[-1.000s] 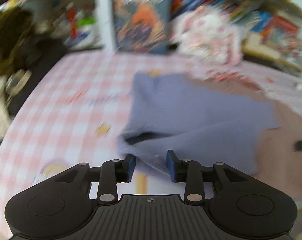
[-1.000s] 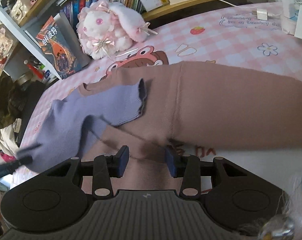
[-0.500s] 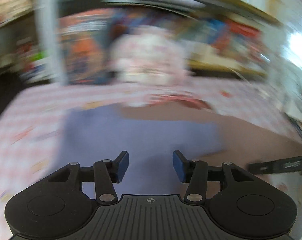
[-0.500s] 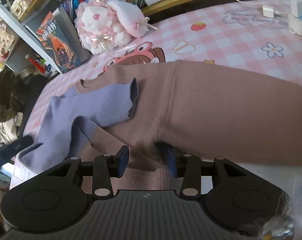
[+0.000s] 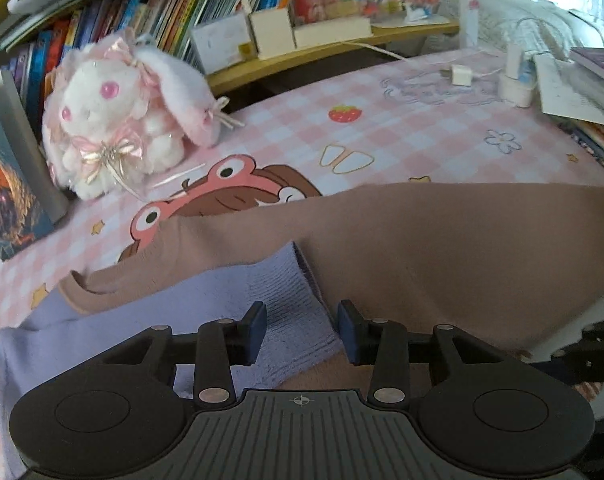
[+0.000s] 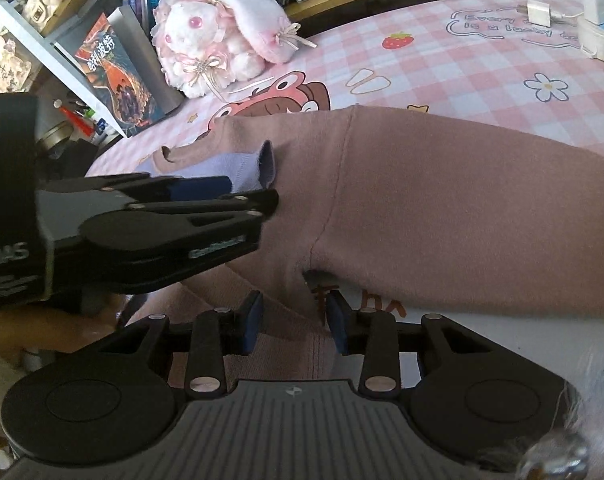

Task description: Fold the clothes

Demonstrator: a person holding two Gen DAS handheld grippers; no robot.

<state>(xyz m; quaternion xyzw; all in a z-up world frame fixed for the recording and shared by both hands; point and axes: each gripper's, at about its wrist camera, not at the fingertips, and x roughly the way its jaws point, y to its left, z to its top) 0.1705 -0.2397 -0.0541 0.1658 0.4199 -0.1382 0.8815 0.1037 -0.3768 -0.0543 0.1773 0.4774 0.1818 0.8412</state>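
Observation:
A brown sweater lies flat across the pink checked tablecloth; it also shows in the right wrist view. A lavender knit sleeve is folded over its left part, cuff pointing right. My left gripper is open, its jaws straddling the sleeve cuff just above the cloth; it also shows in the right wrist view. My right gripper is open and empty, low over the sweater's near edge by the armpit seam.
A pink and white plush rabbit sits at the back left. Books and shelves stand behind it. White chargers and cables lie at the back right with a paper stack.
My left gripper swung right from the sleeve's left end to its cuff end. My right gripper moved slightly forward along the sweater's near edge. Both stay open.

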